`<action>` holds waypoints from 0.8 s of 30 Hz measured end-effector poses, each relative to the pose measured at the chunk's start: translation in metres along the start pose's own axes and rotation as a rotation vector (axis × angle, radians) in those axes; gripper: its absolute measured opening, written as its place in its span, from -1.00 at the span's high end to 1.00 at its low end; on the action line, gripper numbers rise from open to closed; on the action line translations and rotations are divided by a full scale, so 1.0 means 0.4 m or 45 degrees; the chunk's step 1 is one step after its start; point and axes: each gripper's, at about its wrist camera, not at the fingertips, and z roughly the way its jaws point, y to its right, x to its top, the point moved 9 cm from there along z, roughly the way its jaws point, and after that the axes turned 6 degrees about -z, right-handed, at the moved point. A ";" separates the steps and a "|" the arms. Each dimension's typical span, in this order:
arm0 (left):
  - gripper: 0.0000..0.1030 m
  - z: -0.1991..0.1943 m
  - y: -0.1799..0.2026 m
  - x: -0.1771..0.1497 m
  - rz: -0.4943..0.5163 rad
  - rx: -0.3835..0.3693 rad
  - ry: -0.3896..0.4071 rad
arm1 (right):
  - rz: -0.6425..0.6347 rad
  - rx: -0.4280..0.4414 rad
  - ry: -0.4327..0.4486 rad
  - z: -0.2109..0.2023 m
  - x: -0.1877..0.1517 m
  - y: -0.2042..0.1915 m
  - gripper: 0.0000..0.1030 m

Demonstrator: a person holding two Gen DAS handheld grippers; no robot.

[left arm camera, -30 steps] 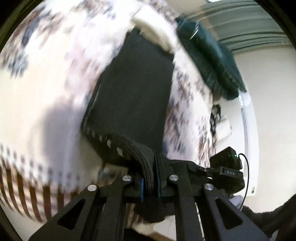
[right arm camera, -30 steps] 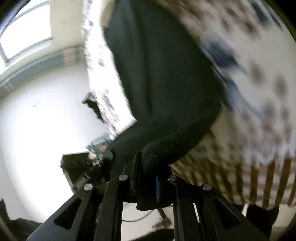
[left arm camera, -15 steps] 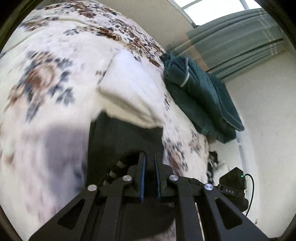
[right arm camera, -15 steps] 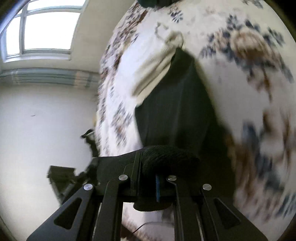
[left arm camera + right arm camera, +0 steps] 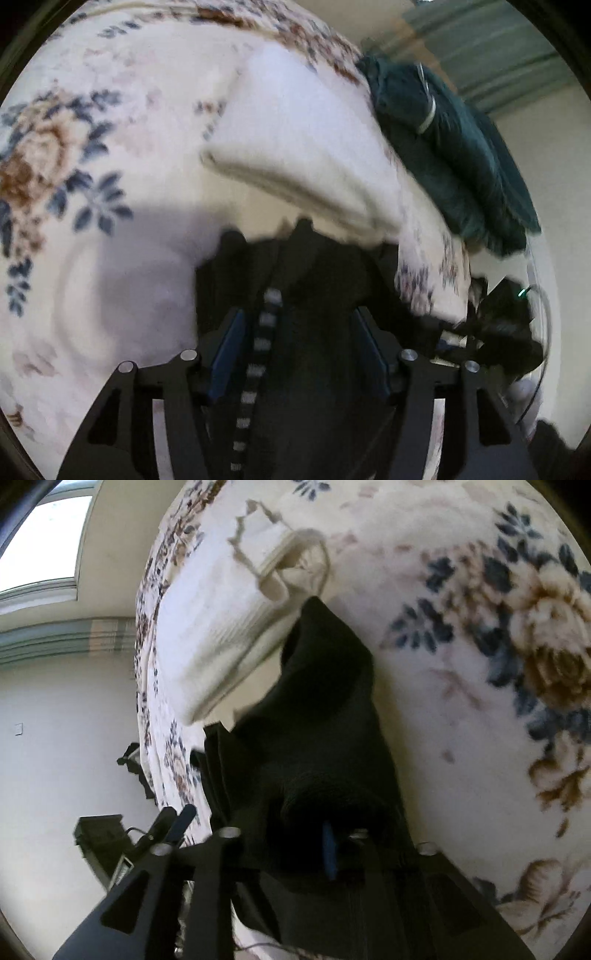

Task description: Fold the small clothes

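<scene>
A black knitted garment [image 5: 317, 280] with a white-dashed band lies folded on the floral bedspread [image 5: 92, 155], its far edge next to a folded white garment [image 5: 303, 147]. My left gripper [image 5: 299, 332] hovers low over the near end, its jaws opening. The black cloth lies loose between the blue pads [image 5: 229, 350]. In the right wrist view the same black garment [image 5: 325, 709] bunches up over my right gripper [image 5: 291, 830], whose jaws are also opening with the cloth between them. One blue pad [image 5: 328, 853] shows through the folds. The white garment [image 5: 221, 627] lies just beyond.
A dark green garment [image 5: 443, 147] lies at the bed's far right. The bedspread's [image 5: 480, 627] edge drops to a pale floor [image 5: 55, 738] on the left of the right wrist view. A black device [image 5: 96, 834] with cables stands on that floor.
Both grippers carried the black garment's near edge forward across the bed toward the white garment, doubling it over. Both sets of jaws, shut on the cloth before, have parted.
</scene>
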 end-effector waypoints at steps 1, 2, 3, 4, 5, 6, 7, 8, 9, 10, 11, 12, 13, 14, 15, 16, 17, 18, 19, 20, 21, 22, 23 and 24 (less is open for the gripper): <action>-0.12 0.009 0.004 -0.007 0.025 0.011 -0.018 | -0.002 0.001 0.014 -0.019 -0.004 0.006 0.15; -0.12 0.024 0.011 -0.017 0.065 0.023 -0.040 | -0.009 0.009 0.046 -0.045 -0.002 0.010 0.06; -0.12 0.043 0.016 -0.029 0.114 0.052 -0.071 | -0.015 0.007 0.073 -0.069 -0.003 0.015 0.00; -0.12 0.067 0.016 -0.038 0.158 0.101 -0.102 | -0.027 0.002 0.103 -0.093 -0.004 0.020 -0.01; -0.12 0.084 0.018 -0.039 0.183 0.126 -0.119 | -0.044 -0.013 0.125 -0.115 -0.012 0.025 -0.02; -0.12 0.106 0.015 -0.039 0.211 0.160 -0.137 | -0.064 -0.047 0.143 -0.135 -0.017 0.032 -0.05; -0.12 0.120 0.011 -0.035 0.217 0.186 -0.147 | -0.090 -0.091 0.157 -0.148 -0.019 0.041 -0.09; -0.12 0.130 0.013 -0.029 0.209 0.180 -0.148 | -0.119 -0.141 0.167 -0.153 -0.018 0.054 -0.15; -0.08 0.132 0.016 -0.017 0.195 0.150 -0.130 | -0.131 -0.165 0.165 -0.151 -0.019 0.062 -0.15; 0.03 0.132 0.019 -0.007 0.181 0.128 -0.114 | -0.143 -0.200 0.147 -0.139 -0.018 0.077 -0.15; 0.24 0.130 0.021 0.003 0.177 0.113 -0.096 | -0.140 -0.217 0.136 -0.127 -0.015 0.088 -0.15; 0.68 0.127 0.015 0.011 0.179 0.139 -0.078 | -0.139 -0.222 0.130 -0.119 -0.014 0.096 -0.15; 0.70 0.124 0.010 0.015 0.172 0.137 -0.072 | -0.140 -0.226 0.125 -0.102 -0.005 0.104 -0.15; 0.72 0.119 0.006 0.017 0.150 0.106 -0.067 | -0.145 -0.228 0.123 -0.093 -0.001 0.109 -0.15; 0.76 0.107 0.000 0.019 0.131 0.083 -0.045 | -0.153 -0.230 0.123 -0.079 0.008 0.109 -0.15; 0.85 0.093 -0.003 0.021 0.125 0.076 -0.025 | -0.165 -0.227 0.126 -0.068 0.016 0.105 -0.15; 0.85 0.079 -0.004 0.024 0.118 0.067 -0.001 | -0.188 -0.215 0.139 -0.061 0.024 0.095 -0.13; 0.86 0.053 -0.004 0.028 0.109 0.058 0.038 | -0.225 -0.195 0.179 -0.064 0.032 0.076 0.15; 0.86 0.037 -0.002 0.033 0.107 0.054 0.063 | -0.246 -0.192 0.205 -0.069 0.034 0.065 0.48; 0.86 0.029 0.001 0.037 0.102 0.048 0.083 | -0.276 -0.203 0.222 -0.073 0.038 0.049 0.86; 0.86 0.007 -0.001 0.041 0.086 0.037 0.112 | -0.294 -0.216 0.225 -0.077 0.039 0.037 0.87; 0.86 0.001 -0.004 0.046 0.070 0.033 0.125 | -0.322 -0.210 0.246 -0.086 0.040 0.015 0.87; 0.86 0.002 -0.007 0.052 0.058 0.034 0.137 | -0.339 -0.207 0.260 -0.093 0.038 -0.001 0.87; 0.86 -0.003 -0.020 0.060 0.034 0.033 0.150 | -0.358 -0.203 0.267 -0.099 0.036 -0.021 0.87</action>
